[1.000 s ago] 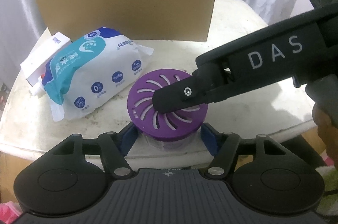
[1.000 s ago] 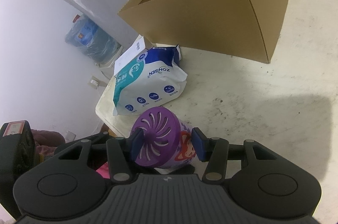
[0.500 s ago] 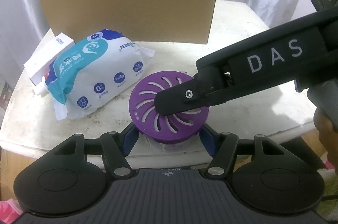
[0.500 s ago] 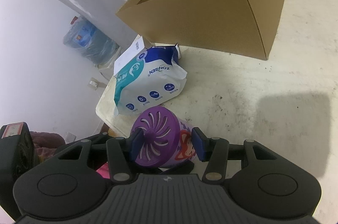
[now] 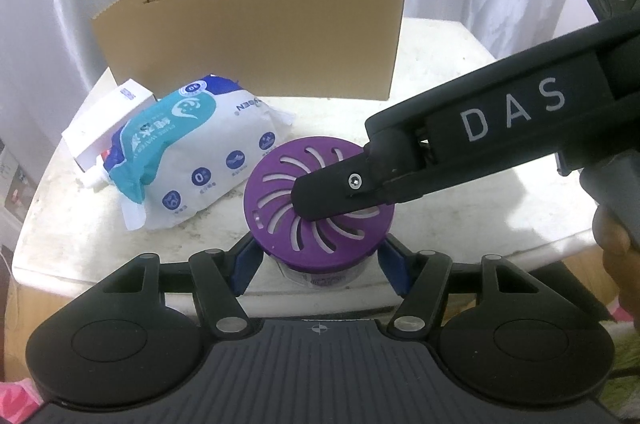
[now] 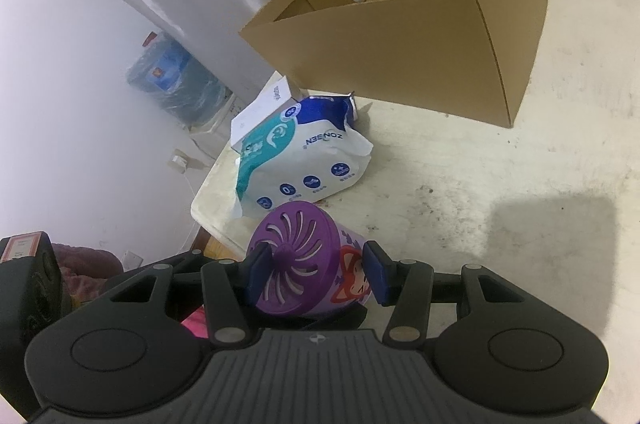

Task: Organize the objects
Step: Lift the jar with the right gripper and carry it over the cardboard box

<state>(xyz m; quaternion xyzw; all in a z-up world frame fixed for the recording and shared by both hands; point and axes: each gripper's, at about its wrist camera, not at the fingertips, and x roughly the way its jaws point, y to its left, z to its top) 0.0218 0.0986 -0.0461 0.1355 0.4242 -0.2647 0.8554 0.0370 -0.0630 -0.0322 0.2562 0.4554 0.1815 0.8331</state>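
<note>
The purple-lidded container is gripped top and bottom by the right hand-held gripper, while the left hand-held gripper flanks its body, contact unclear, probably steadying it before transfer to the cardboard box at the surface's far side.

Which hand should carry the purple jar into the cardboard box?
Right. The right gripper clamps the jar, lid to base, facing the box; the left gripper only flanks it, jaws apart.
</note>
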